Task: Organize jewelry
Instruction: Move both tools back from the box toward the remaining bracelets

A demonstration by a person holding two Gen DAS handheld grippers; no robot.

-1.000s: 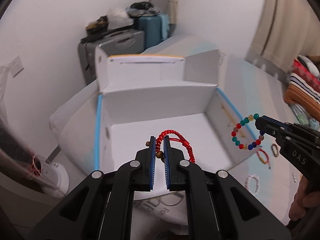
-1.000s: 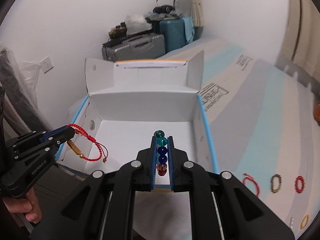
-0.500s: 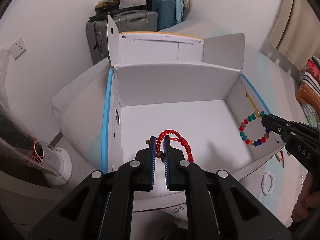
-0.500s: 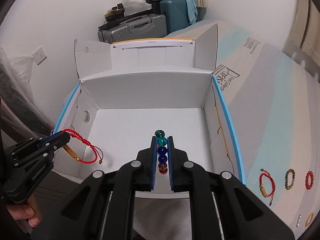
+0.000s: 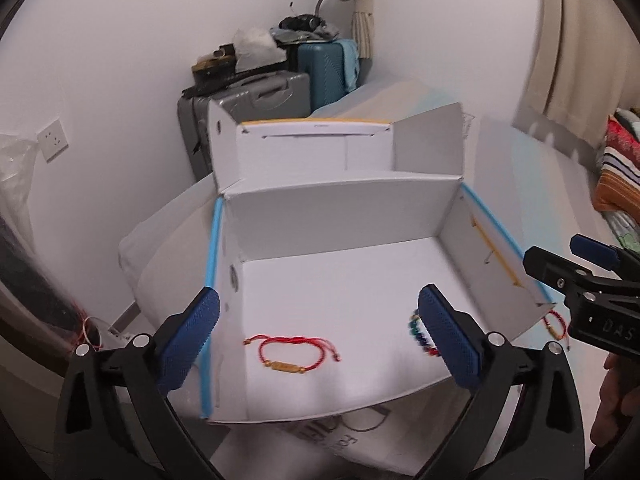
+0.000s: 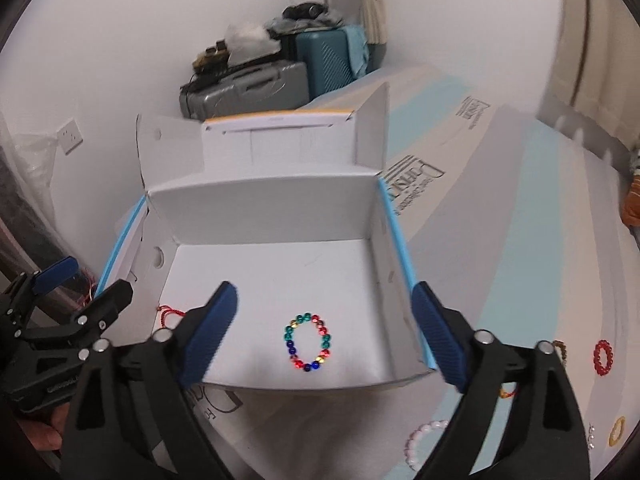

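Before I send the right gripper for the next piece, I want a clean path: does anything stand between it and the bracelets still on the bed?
Nothing visible blocks it. The right gripper is open above the white box; the pink bead bracelet and red bead bracelet lie on the bedsheet, outside the box's right wall.

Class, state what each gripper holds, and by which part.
Nothing. The left gripper and right gripper are open; the red cord bracelet and multicolored bead bracelet lie in the white box.
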